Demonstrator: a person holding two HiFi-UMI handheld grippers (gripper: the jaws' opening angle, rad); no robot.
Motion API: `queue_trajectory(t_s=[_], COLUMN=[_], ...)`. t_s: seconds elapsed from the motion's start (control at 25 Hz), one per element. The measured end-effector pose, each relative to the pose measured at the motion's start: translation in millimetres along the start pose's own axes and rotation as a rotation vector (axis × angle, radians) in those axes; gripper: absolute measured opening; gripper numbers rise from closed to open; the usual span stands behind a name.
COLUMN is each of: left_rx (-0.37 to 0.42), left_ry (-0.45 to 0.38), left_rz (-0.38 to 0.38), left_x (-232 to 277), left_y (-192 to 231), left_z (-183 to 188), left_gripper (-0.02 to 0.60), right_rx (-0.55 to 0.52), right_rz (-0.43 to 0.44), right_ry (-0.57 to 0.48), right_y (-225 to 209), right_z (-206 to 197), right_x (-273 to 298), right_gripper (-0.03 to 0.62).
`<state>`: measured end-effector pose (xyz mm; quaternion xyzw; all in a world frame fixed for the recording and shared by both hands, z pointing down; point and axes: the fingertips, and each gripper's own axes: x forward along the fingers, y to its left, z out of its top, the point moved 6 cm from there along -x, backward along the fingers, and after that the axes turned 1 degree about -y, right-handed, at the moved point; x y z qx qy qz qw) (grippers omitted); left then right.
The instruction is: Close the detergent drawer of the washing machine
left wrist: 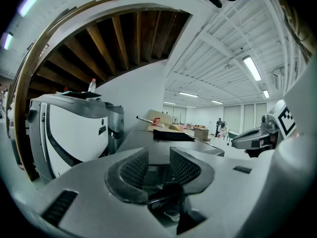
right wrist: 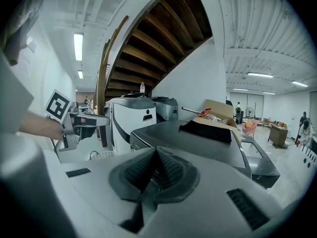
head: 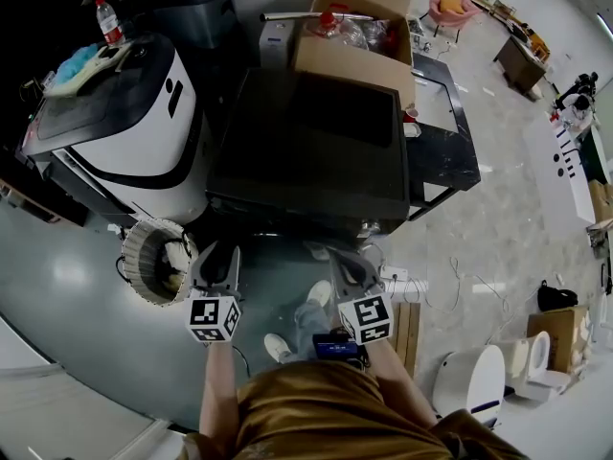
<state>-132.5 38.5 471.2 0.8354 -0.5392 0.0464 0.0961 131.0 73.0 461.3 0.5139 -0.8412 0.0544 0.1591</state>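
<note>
The dark grey washing machine [head: 316,142] stands in the middle of the head view, seen from above; its top is bare, with a folded dark cloth [right wrist: 205,130] at the back. I cannot make out its detergent drawer in any view. My left gripper [head: 218,266] hangs in front of the machine's left front corner, open and holding nothing [left wrist: 158,165]. My right gripper [head: 350,271] is level with it near the right front, its pads pressed together with nothing between them [right wrist: 156,155]. Both are short of the machine's front, not touching it.
A white and black appliance [head: 124,123] stands left of the washer with a water bottle [head: 108,22] on it. A round basket [head: 158,262] sits on the floor by my left gripper. A cardboard box [head: 354,36] is behind, cables and a wooden pallet [head: 407,324] right.
</note>
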Motion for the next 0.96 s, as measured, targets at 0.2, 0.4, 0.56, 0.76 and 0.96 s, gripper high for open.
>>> queue_trajectory(t_s=[0.2, 0.4, 0.56, 0.76, 0.96], left_rx=[-0.003, -0.014, -0.020, -0.026, -0.032], left_ry=[0.020, 0.035, 0.042, 0.059, 0.066], left_rz=[0.009, 0.007, 0.012, 0.012, 0.006], left_x=[1.5, 4.3, 6.9, 10.9, 17.4], left_y=[4.1, 4.8, 6.1, 5.4, 3.4], left_z=[-4.7, -8.8, -10.0, -14.2, -16.1], left_gripper=[0.150, 0.150, 0.150, 0.150, 0.150], right_rx=[0.000, 0.003, 0.005, 0.007, 0.006], right_rz=[0.009, 0.010, 0.013, 0.014, 0.021], right_ry=[0.005, 0.014, 0.017, 0.023, 0.030], right_y=[2.1, -0.6, -2.7, -4.9, -7.8], right_z=[-0.3, -3.1, -3.7, -5.6, -8.0], right_x=[4.8, 9.2, 11.5, 12.3, 14.1], right_gripper=[0.012, 0.012, 0.012, 0.012, 0.012])
